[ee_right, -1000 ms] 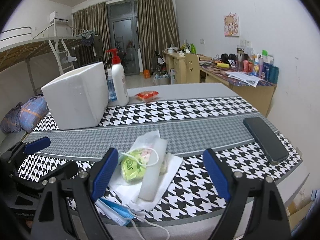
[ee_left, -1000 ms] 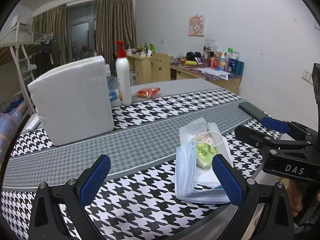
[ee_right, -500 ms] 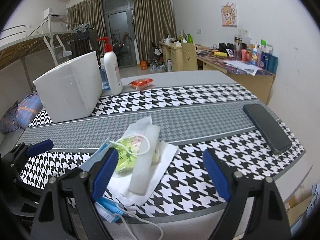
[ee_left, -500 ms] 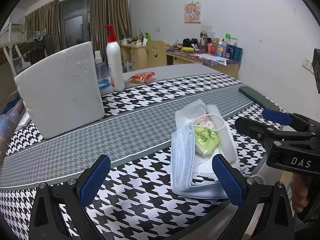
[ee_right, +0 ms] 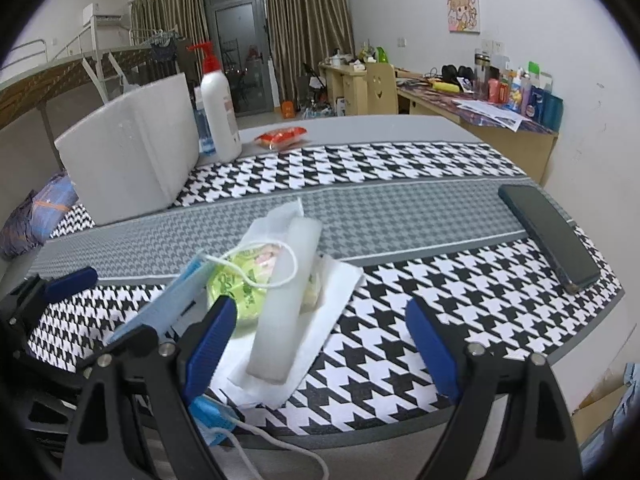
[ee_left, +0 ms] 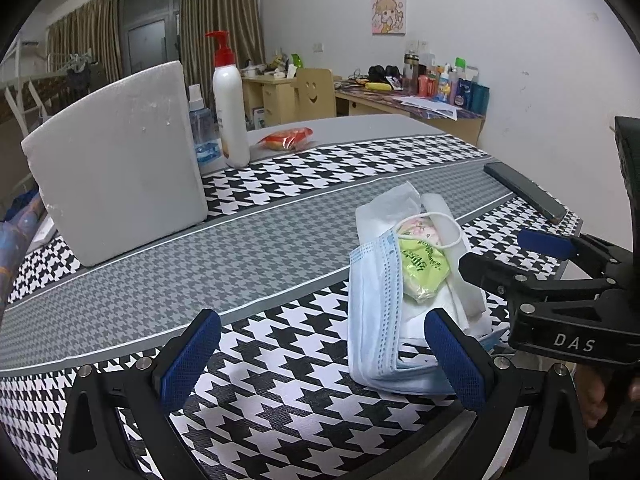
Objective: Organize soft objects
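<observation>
Blue pleated fabric marks the face mask (ee_left: 374,312), which lies folded at the near edge of the surface (ee_left: 240,256) and forms the left side of a small heap. On it sit a green packet (ee_left: 424,270), a white tissue sheet (ee_right: 324,312) and a pale foam strip (ee_right: 286,300); a white ear loop (ee_right: 264,264) of the mask crosses the packet and the strip.

Both tools hover low over the near edge, each with its blue pads spread wide and nothing between them. On the left tool (ee_left: 320,360), the right pad stands just in front of the heap's near corner. The right tool (ee_right: 320,344) has its left pad close against the packet (I cannot tell whether they touch).

Farther back stand a white foam box (ee_left: 116,184) and a pump bottle (ee_left: 230,116), with a red snack packet (ee_left: 286,138) beside them. A dark phone (ee_right: 548,232) lies at the right edge.
</observation>
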